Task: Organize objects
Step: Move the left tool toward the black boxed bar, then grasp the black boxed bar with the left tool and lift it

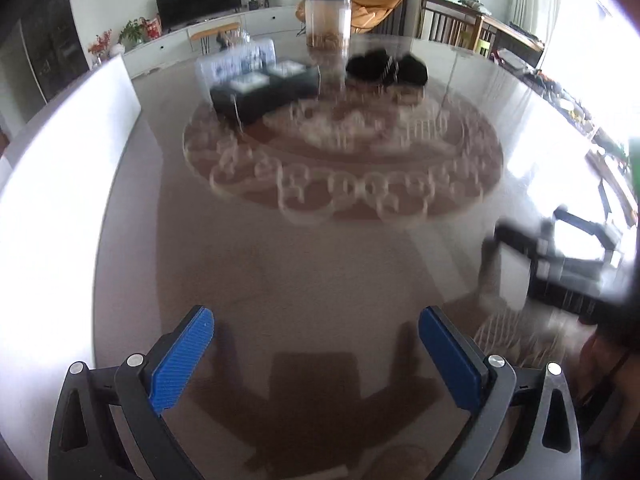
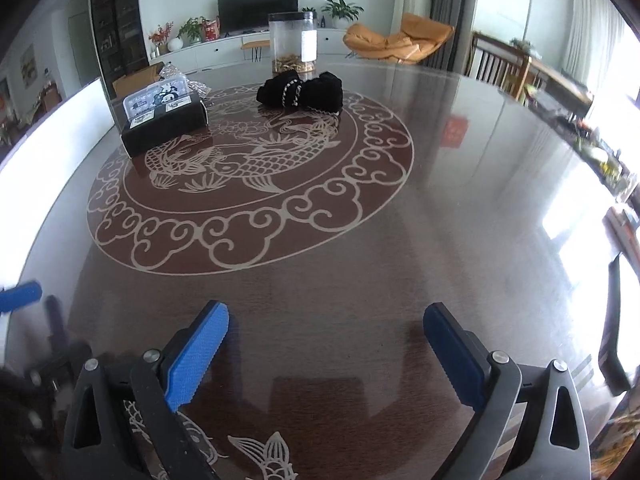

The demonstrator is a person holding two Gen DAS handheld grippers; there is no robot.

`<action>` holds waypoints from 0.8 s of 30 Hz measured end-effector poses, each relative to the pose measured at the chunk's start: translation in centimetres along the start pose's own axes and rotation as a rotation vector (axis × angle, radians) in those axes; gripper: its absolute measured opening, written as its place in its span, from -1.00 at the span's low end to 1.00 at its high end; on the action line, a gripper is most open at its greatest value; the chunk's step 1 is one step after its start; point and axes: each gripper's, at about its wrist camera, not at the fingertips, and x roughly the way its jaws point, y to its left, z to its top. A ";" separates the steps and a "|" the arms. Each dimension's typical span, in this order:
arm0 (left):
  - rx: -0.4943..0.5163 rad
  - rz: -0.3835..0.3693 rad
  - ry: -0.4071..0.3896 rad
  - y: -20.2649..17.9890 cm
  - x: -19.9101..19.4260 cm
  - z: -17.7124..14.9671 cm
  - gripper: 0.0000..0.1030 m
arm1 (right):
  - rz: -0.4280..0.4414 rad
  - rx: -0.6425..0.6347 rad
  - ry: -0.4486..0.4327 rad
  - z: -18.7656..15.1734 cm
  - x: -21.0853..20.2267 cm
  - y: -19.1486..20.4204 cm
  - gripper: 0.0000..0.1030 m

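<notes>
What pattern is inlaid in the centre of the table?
Pale fish inside a ring of cloud scrolls on the dark brown table; clearest in the right wrist view.

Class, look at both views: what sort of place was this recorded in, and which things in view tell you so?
Most likely a home's living and dining room. A television stands on a long white cabinet with potted plants, an orange lounge chair sits nearby, and a large glossy dining table fills the foreground.

Both wrist views look steeply down over the table's (image 2: 460, 184) near edge toward its far edge, sharing its carp medallion (image 2: 248, 176), the left view blurred.
</notes>
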 end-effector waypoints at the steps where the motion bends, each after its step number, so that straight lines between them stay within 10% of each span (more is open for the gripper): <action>1: -0.010 -0.012 -0.007 0.4 -0.1 1.4 1.00 | 0.004 0.007 0.003 0.0 0.0 -0.1 0.95; 5: -0.034 -0.089 0.075 2.1 0.2 7.8 1.00 | 0.004 0.004 0.005 0.0 0.1 0.1 0.96; 12: 0.223 -0.037 0.165 2.1 6.7 16.8 1.00 | 0.005 0.004 0.007 -0.1 0.1 0.1 0.98; 24: 0.215 0.019 0.174 2.9 13.9 20.9 1.00 | 0.006 0.002 0.008 0.0 0.1 0.2 0.99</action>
